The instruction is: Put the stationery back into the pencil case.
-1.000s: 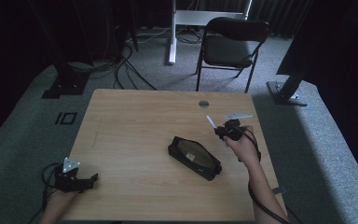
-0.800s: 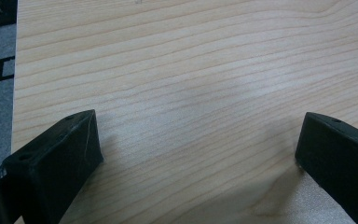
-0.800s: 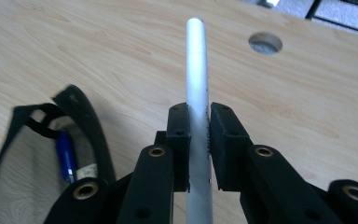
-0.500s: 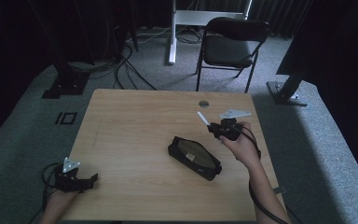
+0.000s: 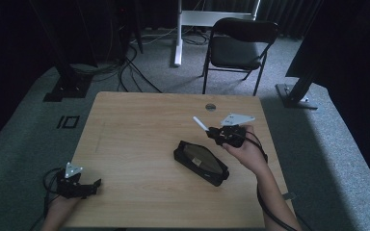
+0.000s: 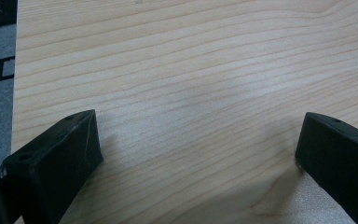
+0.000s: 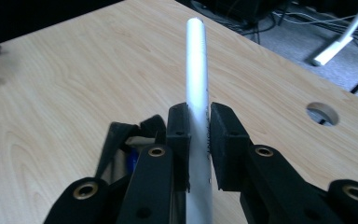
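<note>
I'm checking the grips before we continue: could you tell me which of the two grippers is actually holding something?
The right gripper, above the black pouch, is shut on a white pen. The left gripper rests open at the table's near-left corner.

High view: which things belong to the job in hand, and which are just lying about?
In the job:
- white pen, clamped in the right gripper
- black pencil case, open on the table

Lying about:
- left gripper, open, nothing between its jaws, at the near left corner
- black chair behind the table
- cables on the floor

right gripper [image 7: 198, 126]: black jaws, brass-ringed screws | grey three-cornered plate | black cable
</note>
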Tool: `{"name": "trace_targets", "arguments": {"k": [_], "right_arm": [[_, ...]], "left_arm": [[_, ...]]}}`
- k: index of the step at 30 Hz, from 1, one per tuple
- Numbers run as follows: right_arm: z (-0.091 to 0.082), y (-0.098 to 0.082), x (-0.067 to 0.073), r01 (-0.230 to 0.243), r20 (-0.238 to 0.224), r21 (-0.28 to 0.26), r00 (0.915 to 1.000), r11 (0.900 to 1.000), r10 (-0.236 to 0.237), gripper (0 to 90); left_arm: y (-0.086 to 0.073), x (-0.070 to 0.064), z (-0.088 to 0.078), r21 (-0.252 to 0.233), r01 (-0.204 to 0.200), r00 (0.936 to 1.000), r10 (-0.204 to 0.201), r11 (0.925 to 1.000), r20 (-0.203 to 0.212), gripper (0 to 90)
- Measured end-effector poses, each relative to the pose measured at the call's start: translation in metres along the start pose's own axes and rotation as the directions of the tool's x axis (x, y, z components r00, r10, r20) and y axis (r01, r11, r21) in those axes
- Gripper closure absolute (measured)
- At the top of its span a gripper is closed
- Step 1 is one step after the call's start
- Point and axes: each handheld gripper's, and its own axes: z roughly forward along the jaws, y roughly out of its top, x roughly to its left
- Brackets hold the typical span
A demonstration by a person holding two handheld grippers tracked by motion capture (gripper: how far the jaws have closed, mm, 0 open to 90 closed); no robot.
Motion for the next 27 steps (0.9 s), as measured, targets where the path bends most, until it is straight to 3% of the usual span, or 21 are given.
{"name": "trace_targets", "arguments": {"k": [5, 7, 9, 13, 21, 27], "right_arm": [[0.001, -0.001, 0.005, 0.048, -0.046, 0.004, 0.9978, 0.999, -0.048, 78.4], [0.003, -0.002, 0.01, 0.081, -0.099, 0.006, 0.9918, 0.997, -0.08, 78.4], [0.004, -0.002, 0.011, 0.101, -0.099, 0.017, 0.9901, 0.995, -0.099, 78.4], [0.009, -0.007, 0.016, 0.134, -0.167, 0.031, 0.9776, 0.99, -0.127, 78.4], [0.018, -0.015, 0.016, 0.149, -0.194, 0.045, 0.9712, 0.988, -0.138, 78.3], [0.031, -0.03, 0.014, 0.161, -0.209, 0.104, 0.9683, 0.982, -0.136, 78.3]], "left_arm": [[0.0, 0.0, 0.0, -0.001, 0.003, 1.0, -0.003, 1.0, 0.0, 0.3], [0.0, 0.0, 0.0, -0.001, 0.003, 1.0, -0.003, 1.0, 0.0, 0.2], [0.0, 0.0, 0.0, -0.001, 0.004, 1.0, -0.004, 1.0, 0.0, 0.2], [0.0, 0.0, 0.0, -0.001, 0.002, 1.0, -0.002, 1.0, 0.0, 0.3], [0.0, 0.0, 0.0, 0.001, -0.001, 1.0, 0.001, 1.0, 0.0, 0.3], [0.0, 0.0, 0.0, 0.0, 0.002, 1.0, -0.002, 1.0, 0.0, 0.3]]}}
